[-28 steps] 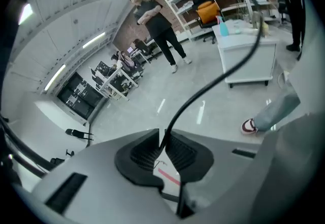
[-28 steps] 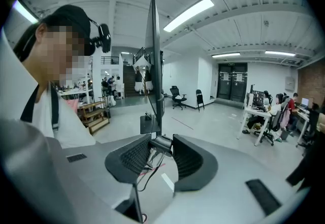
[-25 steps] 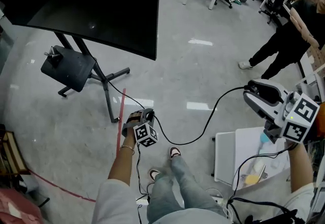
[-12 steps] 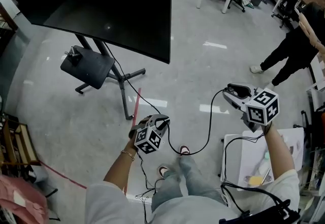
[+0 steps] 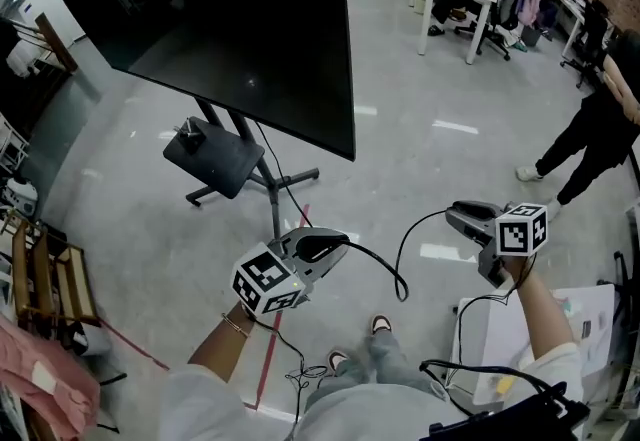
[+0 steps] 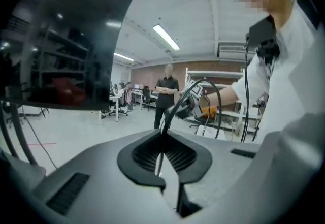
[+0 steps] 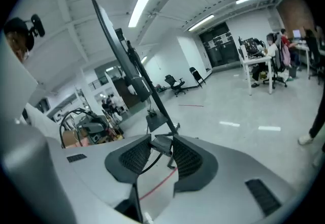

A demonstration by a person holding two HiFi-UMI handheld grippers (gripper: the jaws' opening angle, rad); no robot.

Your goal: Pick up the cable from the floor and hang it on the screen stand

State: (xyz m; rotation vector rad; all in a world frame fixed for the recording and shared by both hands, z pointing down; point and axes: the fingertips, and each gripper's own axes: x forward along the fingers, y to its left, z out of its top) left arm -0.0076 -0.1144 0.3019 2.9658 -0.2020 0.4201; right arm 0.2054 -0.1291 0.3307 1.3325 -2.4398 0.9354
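Left gripper (image 5: 338, 247): I am holding it up in front of me with its jaws pressed almost together on the cable (image 5: 404, 284). They have just been closing, and in the left gripper view (image 6: 163, 139) the thin black line is sitting pinched between the ribbed pads.
Right gripper (image 5: 458, 216): I am holding it out to the right with its jaws standing partway apart and gripping the cable's plug end (image 7: 157, 144). Seen from the head view, the gripper body is covering that plug.
Cable: it is hanging off the floor in a slack loop between the two grippers, and the bottom of the loop is sagging above my shoes.
Screen stand (image 5: 268, 191): it is standing well apart from both grippers, beyond the left one. The big dark screen (image 5: 230, 29) is hiding its upper post, so only the legs and a small dark shelf (image 5: 215, 157) are showing.
Hard to make out: a thin lead (image 5: 285, 354) is dropping from under my left wrist to a tangle on the floor. I cannot tell whether it belongs to the same cable.
Cut off: the frame edge is clipping the white table (image 5: 575, 334) at lower right and a standing person (image 5: 600, 124) at the right.
Red line (image 5: 272, 359): my left arm is covering part of this floor marking.
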